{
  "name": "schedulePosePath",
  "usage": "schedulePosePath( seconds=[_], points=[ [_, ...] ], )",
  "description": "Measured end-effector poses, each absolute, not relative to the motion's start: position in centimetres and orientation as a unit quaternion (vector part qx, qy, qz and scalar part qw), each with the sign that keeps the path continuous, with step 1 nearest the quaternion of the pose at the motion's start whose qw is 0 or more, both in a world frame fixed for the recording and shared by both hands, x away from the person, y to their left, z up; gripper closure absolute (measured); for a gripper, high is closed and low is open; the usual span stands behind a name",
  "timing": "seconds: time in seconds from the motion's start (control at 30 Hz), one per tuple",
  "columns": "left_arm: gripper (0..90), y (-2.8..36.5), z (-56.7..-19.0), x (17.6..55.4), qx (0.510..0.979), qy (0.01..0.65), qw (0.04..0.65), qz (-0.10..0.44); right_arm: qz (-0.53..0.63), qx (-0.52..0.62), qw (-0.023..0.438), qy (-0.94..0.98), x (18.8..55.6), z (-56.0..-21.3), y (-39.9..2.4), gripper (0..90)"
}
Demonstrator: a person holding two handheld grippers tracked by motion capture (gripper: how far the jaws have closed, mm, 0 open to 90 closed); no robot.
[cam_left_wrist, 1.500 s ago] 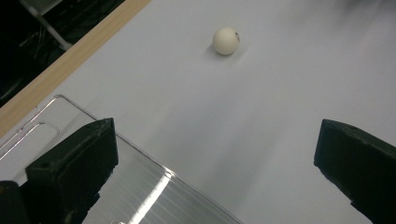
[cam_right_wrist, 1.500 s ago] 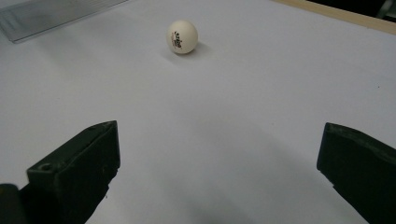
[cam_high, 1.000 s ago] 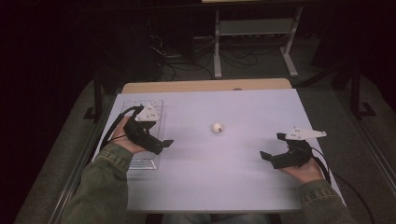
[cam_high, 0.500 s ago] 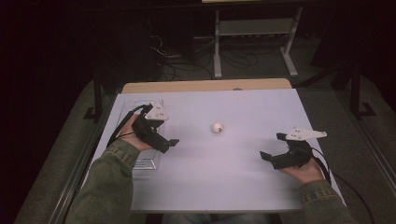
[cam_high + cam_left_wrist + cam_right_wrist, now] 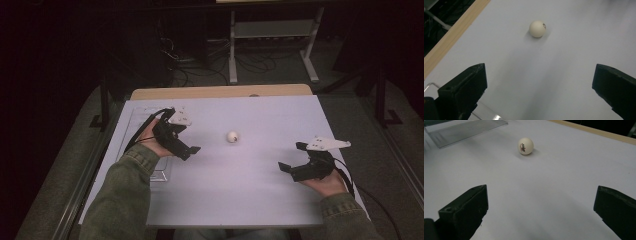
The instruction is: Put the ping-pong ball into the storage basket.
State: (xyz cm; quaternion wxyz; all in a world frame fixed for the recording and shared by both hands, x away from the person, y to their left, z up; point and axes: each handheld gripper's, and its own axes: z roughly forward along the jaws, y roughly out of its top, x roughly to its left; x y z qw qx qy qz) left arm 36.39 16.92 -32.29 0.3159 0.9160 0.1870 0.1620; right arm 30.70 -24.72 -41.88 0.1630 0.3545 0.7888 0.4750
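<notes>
near the middle of the tabletop (image 5: 250, 180), a little toward its far edge, a white ball (image 5: 232, 137) lies alone. the left hand-held gripper (image 5: 189, 148), jaws spread wide and empty, points at it from the left edge side, near but apart. the right hand-held gripper (image 5: 290, 157) sits by the right edge, jaws also wide apart, holding nothing. a clear tray (image 5: 466, 128) lies along the left edge.

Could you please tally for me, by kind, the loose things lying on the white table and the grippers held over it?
Ping-pong ball: 1, white, printed mark
Clear tray: 1, at the table's left, partly under the left hand
Grippers: 2, left gripper and right gripper, both open
Total: 4
</notes>
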Motion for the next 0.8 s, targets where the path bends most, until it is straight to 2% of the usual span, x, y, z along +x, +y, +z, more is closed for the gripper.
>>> schedulePosePath(
  seconds=[0.8],
  points=[
    [0.0, 13.6, -33.0, 38.5, 0.925, 0.173, 0.305, 0.147, 0.48, 0.354, 0.16, 0.787, 30.7, -41.8, -24.8, 0.0]
  ],
)
